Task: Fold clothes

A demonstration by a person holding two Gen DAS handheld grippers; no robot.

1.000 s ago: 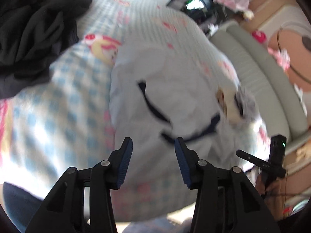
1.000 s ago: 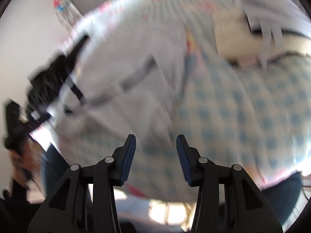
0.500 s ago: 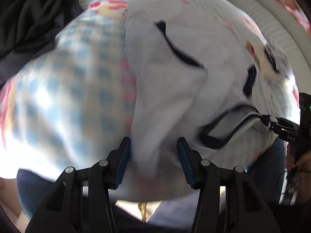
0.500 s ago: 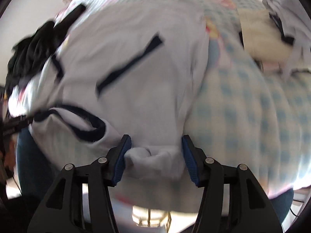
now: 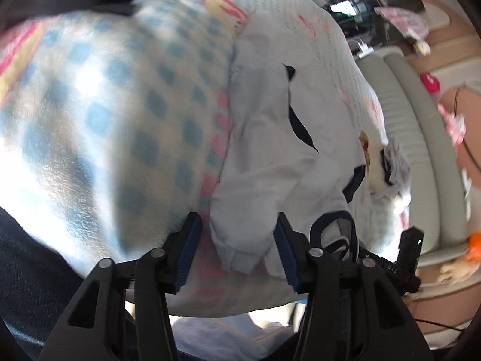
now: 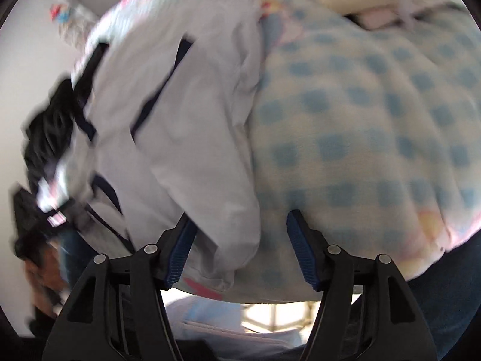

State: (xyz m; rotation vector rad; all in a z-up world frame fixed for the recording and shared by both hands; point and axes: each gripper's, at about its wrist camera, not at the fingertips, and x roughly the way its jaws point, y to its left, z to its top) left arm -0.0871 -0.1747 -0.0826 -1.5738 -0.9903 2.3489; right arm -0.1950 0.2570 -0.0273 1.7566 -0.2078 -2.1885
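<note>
I point both hand-held grippers steeply down at a white garment with navy trim (image 5: 270, 138) that lies on a blue-checked fleece blanket (image 5: 114, 114). My left gripper (image 5: 237, 251) straddles the garment's folded cuff end at the blanket's near edge; its jaws have just been closing, the right blue pad appears to touch the cloth, the left stands apart. The garment runs from there toward one o'clock, a navy loop at three o'clock. My right gripper (image 6: 240, 254) has just been opening; its jaws stand wide, and a rounded fold of the same garment (image 6: 192, 138) lies between them against the left pad, clear of the right. Bare blanket (image 6: 360, 150) fills two o'clock.
</note>
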